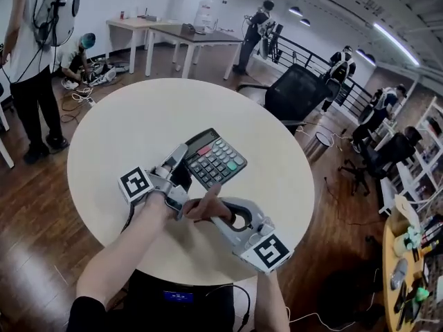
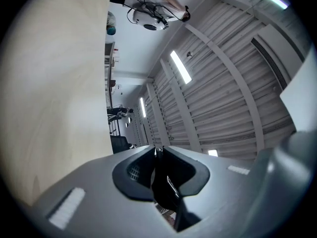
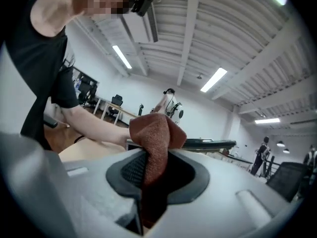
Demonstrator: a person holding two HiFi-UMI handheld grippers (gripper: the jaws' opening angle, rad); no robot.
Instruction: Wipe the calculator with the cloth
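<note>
A dark calculator with grey and coloured keys is held tilted over the round cream table. My left gripper is shut on its left edge; in the left gripper view the thin dark edge of the calculator sits between the nearly closed jaws of the left gripper. My right gripper points left, just below the calculator, shut on a reddish-brown cloth. In the right gripper view the cloth bunches up out of the right gripper.
A black office chair stands beyond the table's far right edge. Desks and several people are at the back of the room, with shelves at the right. My left forearm crosses the right gripper view.
</note>
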